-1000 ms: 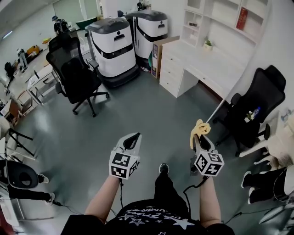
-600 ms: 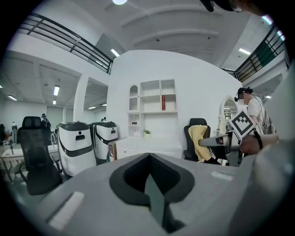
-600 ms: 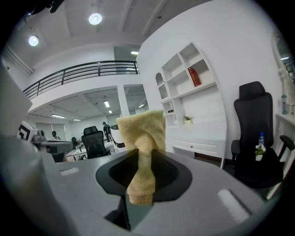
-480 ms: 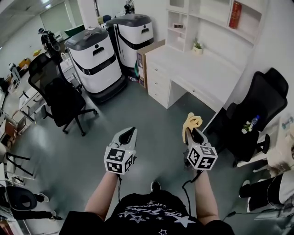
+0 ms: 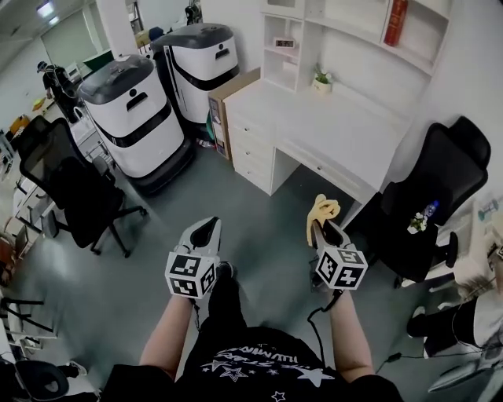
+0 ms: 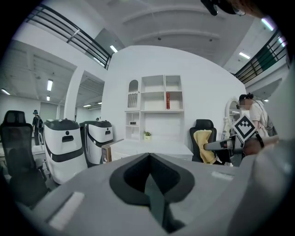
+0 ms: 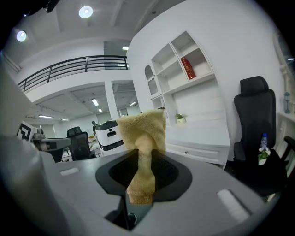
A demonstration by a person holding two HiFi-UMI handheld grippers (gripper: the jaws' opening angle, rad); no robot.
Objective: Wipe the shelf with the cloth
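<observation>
A yellow cloth is pinched in my right gripper, which is shut on it; in the right gripper view the cloth stands up between the jaws. My left gripper is shut and holds nothing. Both are held over the grey floor, short of the white desk. Above the desk rises the white shelf unit with a red book, a small plant and a small clock. The shelf lies straight ahead in the left gripper view.
A black office chair with a bottle on it stands right of the desk. Two white-and-grey robot carts and a cardboard box stand left of it. Another black chair is at the left.
The view has moved toward the desk and shelf, which now sit nearer and more central. Both grippers keep their pose, the cloth still held in the right one.
</observation>
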